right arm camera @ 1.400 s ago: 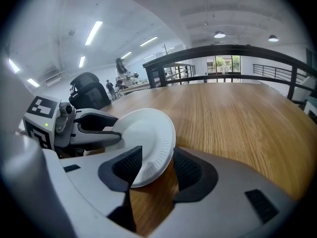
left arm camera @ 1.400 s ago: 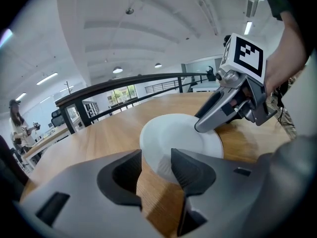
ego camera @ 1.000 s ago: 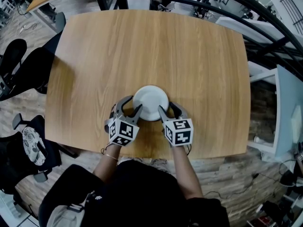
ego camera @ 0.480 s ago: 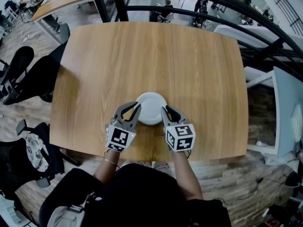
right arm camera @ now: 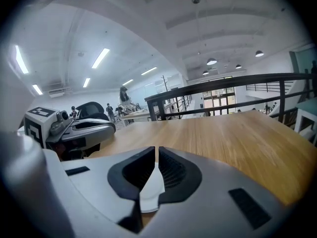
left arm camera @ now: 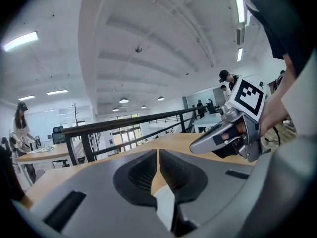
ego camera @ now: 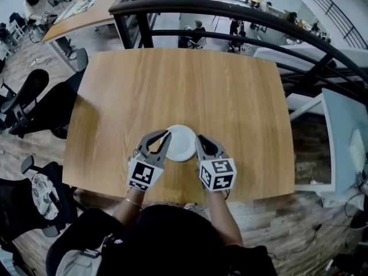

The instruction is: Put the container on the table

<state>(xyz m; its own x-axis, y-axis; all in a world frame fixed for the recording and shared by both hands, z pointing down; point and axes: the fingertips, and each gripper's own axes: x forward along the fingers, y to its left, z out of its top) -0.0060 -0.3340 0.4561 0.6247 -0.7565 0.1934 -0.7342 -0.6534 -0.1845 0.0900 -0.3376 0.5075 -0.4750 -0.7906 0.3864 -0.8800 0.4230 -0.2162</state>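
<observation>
The container (ego camera: pixel 181 144) looked light and stiff, best held by its rim. The left tongs (ego camera: pixel 166 135) pinched that rim; the right tongs (ego camera: pixel 199 138) were closing on it.

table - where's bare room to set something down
The table is bare wood across its far half up to the railing, and down both side edges. It is crowded only at the near-edge middle, where the left tool and right tool, its jaws closing, pinch the white container.

I see the container (ego camera: pixel 181 142) over the near middle of the tabletop (ego camera: pixel 184 85). Behind the tabletop runs a railing (ego camera: pixel 230 9); office chairs (ego camera: pixel 34 105) stand off its left side, a desk (ego camera: pixel 86 7) beyond them.
</observation>
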